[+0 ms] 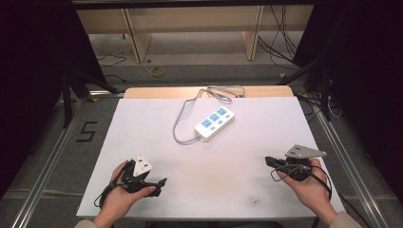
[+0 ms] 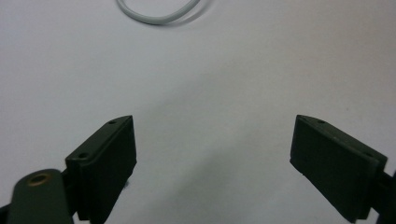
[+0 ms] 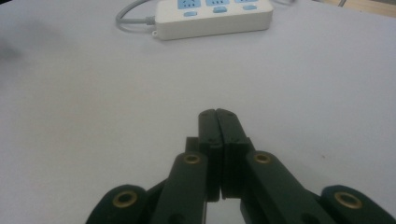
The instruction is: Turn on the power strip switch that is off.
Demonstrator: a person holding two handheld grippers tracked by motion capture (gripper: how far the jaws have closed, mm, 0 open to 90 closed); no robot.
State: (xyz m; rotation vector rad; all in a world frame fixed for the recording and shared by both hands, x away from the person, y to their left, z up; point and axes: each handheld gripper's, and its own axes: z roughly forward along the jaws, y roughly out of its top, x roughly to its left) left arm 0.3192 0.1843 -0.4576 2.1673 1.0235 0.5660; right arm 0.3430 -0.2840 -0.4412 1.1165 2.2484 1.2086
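- White power strip [image 1: 215, 123] with blue sockets lies flat on the pale table [image 1: 142, 118], set on a slant towards the table's far edge, with no gripper touching it
- Its grey cord [image 1: 183, 121] runs from the strip's near end, loops just beside the strip on its left and trails off behind it over the far edge
- Left gripper [image 1: 160, 183], held in the person's left hand [image 1: 121, 197], sits well apart from the strip on its near left side; the jaws stand wide apart with bare table between them
- In the left gripper view a bend of the cord [image 2: 159, 14] lies ahead of the jaws
- Right gripper [image 1: 269, 161], in the right hand [image 1: 309, 190], rests well apart from the strip on its near right side; the jaws are pressed together with nothing between them
- In the right gripper view the strip [image 3: 215, 16] lies ahead of the closed jaws, well apart from them
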